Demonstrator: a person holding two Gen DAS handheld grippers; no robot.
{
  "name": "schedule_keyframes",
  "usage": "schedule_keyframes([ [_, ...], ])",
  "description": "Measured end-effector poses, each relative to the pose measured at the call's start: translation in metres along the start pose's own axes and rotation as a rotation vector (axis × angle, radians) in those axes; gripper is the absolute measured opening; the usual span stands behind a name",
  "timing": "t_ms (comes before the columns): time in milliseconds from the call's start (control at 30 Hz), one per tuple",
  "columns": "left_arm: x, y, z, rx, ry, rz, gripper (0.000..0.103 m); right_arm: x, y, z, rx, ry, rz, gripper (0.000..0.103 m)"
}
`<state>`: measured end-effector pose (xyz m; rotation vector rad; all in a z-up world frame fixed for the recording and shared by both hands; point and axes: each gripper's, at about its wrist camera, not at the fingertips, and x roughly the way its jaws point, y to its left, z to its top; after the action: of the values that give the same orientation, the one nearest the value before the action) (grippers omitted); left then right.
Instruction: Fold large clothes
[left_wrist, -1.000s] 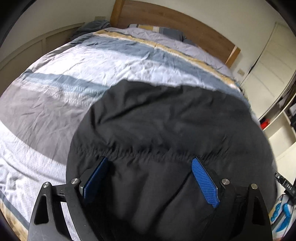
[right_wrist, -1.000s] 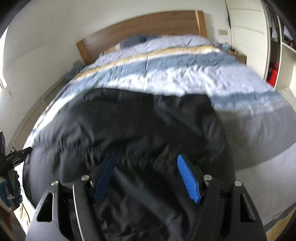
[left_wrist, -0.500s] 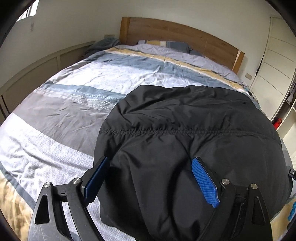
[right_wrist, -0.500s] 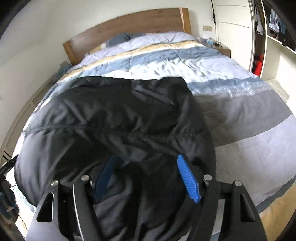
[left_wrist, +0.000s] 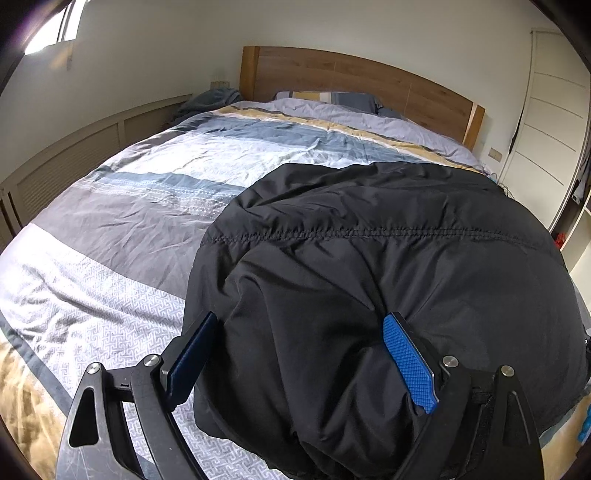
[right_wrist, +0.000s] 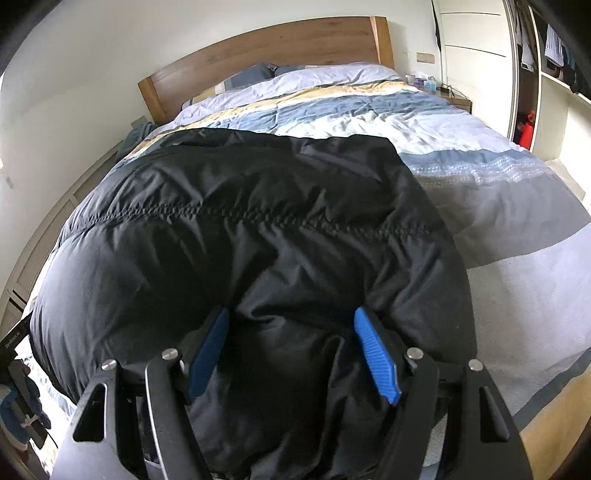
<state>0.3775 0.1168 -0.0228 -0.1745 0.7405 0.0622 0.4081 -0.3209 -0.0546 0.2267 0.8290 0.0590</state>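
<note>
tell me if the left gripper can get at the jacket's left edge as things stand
Probably yes: the left gripper has its jaws spread around the black jacket, whose edge lies beside one of them with only striped duvet next to it.

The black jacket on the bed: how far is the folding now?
Done: the black jacket lies on the striped duvet, bulky, with a stitched seam across it. In hand: the left gripper and right gripper each have near-edge fabric between wide-apart fingers. Left: no neat, compact fold shows yet; the remaining folds and flattening.
</note>
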Motion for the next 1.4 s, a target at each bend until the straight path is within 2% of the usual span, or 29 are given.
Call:
schedule_keyframes([
  [267, -0.014, -0.001, -0.001, 0.004, -0.025, 0.016, 0.09, -0.009, 0.003, 0.001, -0.003, 0.001, -0.03, 0.069],
  [500, -0.027, -0.006, -0.007, 0.019, -0.044, 0.027, 0.09, -0.028, 0.017, -0.01, -0.034, -0.026, -0.011, 0.069],
  [1067, -0.023, -0.013, -0.018, 0.044, -0.027, 0.045, 0.09, -0.02, 0.007, -0.025, -0.024, -0.003, 0.023, 0.07],
  [1133, -0.023, -0.008, -0.015, 0.045, 0.008, 0.024, 0.091, -0.021, 0.003, -0.024, -0.018, 0.001, 0.025, 0.07],
  [1200, -0.023, 0.002, -0.011, 0.023, 0.027, -0.002, 0.102, -0.025, -0.003, -0.022, -0.006, 0.008, 0.026, 0.07],
  [1400, -0.037, 0.049, 0.007, -0.06, -0.015, -0.001, 0.102, -0.052, -0.034, -0.012, 0.046, -0.044, 0.001, 0.072],
])
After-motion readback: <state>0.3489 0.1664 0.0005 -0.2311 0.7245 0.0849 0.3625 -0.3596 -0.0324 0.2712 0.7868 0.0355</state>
